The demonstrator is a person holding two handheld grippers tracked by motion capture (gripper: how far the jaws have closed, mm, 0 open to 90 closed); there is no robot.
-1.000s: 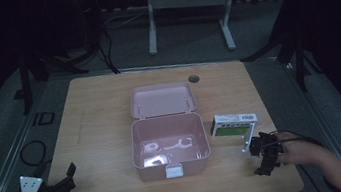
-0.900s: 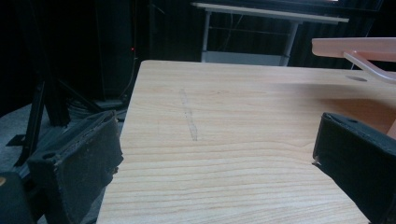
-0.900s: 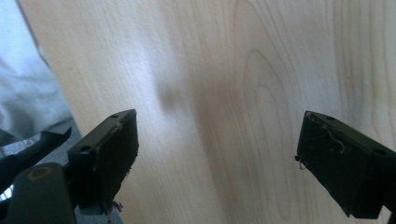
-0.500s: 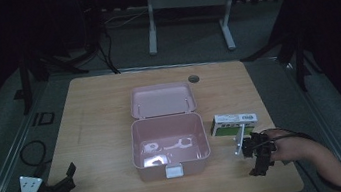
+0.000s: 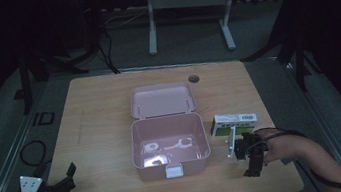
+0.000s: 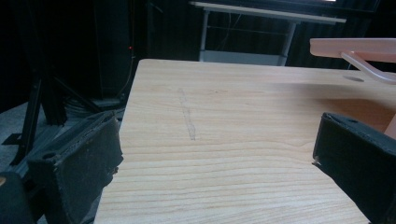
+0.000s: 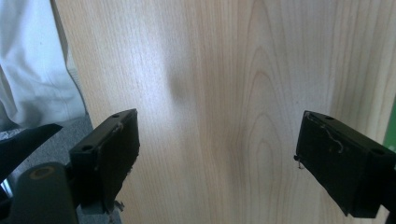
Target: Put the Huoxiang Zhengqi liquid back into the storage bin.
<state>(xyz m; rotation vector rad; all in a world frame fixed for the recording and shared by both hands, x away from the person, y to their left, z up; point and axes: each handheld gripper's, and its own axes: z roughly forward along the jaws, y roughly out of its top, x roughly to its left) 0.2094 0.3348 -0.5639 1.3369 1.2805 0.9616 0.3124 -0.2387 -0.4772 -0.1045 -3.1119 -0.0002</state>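
One wooden table carries everything. At its middle an open pink box is set, lid laid back toward the far edge, small pale items seen inside. Just beside the box, toward the right edge, a green-and-white carton lies. The right gripper is held near the carton, jaws spread over bare wood. The left gripper is kept at the near left corner, jaws spread, nothing between.
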